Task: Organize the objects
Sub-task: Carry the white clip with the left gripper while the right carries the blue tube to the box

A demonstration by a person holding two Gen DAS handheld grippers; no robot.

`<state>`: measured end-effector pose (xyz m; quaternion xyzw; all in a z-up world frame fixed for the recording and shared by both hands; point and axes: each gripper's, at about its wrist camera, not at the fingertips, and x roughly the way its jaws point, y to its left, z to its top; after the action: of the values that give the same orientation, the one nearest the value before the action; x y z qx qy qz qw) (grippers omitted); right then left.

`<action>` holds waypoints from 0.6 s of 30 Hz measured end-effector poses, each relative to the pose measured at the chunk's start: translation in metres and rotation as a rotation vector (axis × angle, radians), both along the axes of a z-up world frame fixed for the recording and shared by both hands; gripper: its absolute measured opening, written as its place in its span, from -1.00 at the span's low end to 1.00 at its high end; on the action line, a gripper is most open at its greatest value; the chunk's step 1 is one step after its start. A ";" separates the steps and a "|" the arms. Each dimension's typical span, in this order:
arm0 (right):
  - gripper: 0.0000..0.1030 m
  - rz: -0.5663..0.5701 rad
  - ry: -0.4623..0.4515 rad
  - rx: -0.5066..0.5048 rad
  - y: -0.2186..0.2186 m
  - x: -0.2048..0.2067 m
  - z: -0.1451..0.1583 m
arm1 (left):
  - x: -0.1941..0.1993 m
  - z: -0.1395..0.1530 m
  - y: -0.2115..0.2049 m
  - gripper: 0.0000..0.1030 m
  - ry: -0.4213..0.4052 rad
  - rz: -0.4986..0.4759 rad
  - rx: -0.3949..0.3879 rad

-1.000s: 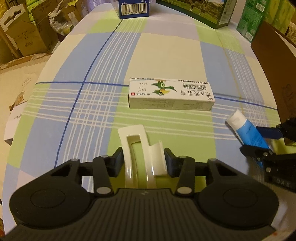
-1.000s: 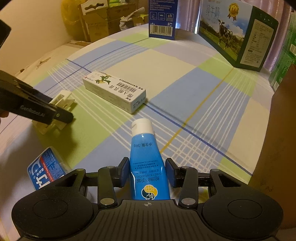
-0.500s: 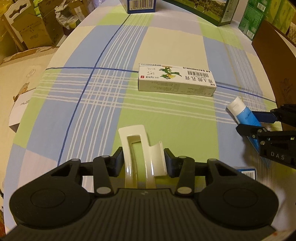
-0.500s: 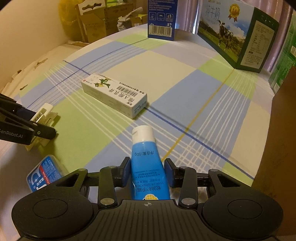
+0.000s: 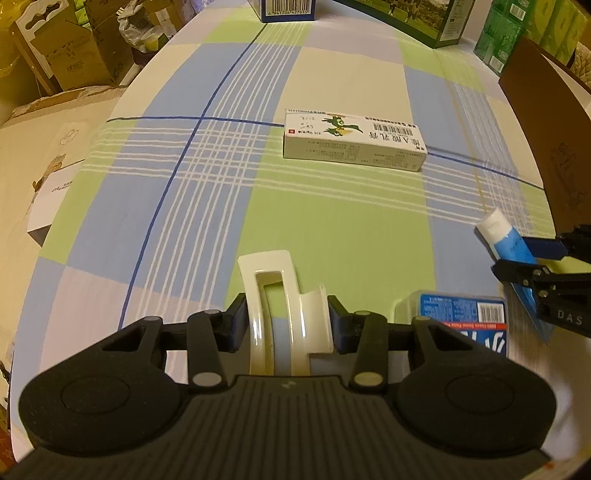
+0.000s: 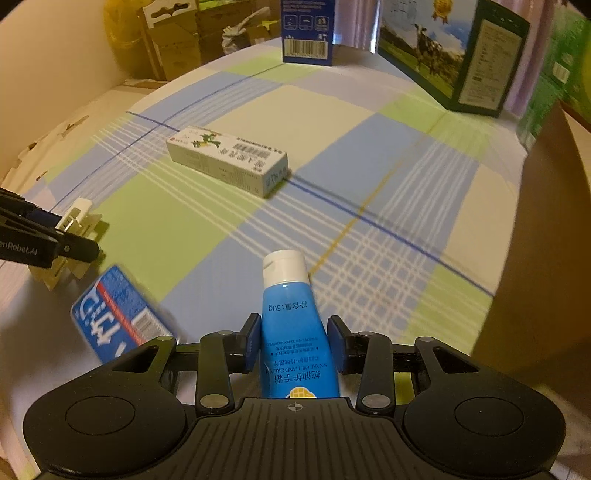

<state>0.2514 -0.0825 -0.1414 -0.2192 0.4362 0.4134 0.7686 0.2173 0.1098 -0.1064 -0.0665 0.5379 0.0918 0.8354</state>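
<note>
My left gripper (image 5: 284, 319) is shut on a cream-white plastic hair claw clip (image 5: 275, 295), held above the checked tablecloth. The clip (image 6: 75, 225) and the left gripper (image 6: 79, 249) also show at the left edge of the right wrist view. A blue hand cream tube (image 6: 291, 325) with a white cap sits between the fingers of my right gripper (image 6: 293, 341), which is shut on it. The left wrist view catches that tube (image 5: 508, 242) and the right gripper (image 5: 528, 258) at its right edge. A white medicine box (image 5: 352, 142) (image 6: 227, 160) lies flat mid-table. A small blue-and-red packet (image 5: 463, 319) (image 6: 114, 314) lies near both grippers.
A brown cardboard box (image 6: 546, 258) stands at the table's right side. At the far end stand a blue carton (image 6: 308, 33) and a dark green milk carton (image 6: 454, 55). Green boxes (image 5: 532, 33) are stacked at the far right, and cardboard boxes (image 5: 70, 48) stand beyond the table's left edge.
Both grippers have pulled back toward the near edge and risen, each keeping its object. The blue-and-red packet has come into the left wrist view.
</note>
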 end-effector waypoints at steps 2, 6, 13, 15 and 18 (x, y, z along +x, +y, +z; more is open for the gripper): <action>-0.31 -0.017 0.011 0.002 -0.008 -0.003 0.001 | -0.004 0.001 -0.002 -0.25 0.001 -0.003 0.000; -0.31 -0.052 0.032 0.019 -0.026 -0.010 0.006 | -0.010 0.005 -0.007 -0.25 -0.007 -0.010 -0.002; -0.31 -0.114 0.038 0.077 -0.055 -0.018 0.026 | -0.017 0.027 -0.016 -0.25 -0.053 -0.037 -0.001; -0.31 -0.126 0.033 0.099 -0.061 -0.020 0.034 | -0.018 0.037 -0.021 -0.25 -0.074 -0.051 -0.003; -0.31 -0.139 0.030 0.138 -0.070 -0.023 0.047 | -0.018 0.050 -0.031 -0.25 -0.105 -0.076 -0.003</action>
<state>0.2286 -0.1528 -0.0941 -0.1289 0.4323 0.3914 0.8021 0.1989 0.0790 -0.0565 -0.0522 0.4955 0.0554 0.8653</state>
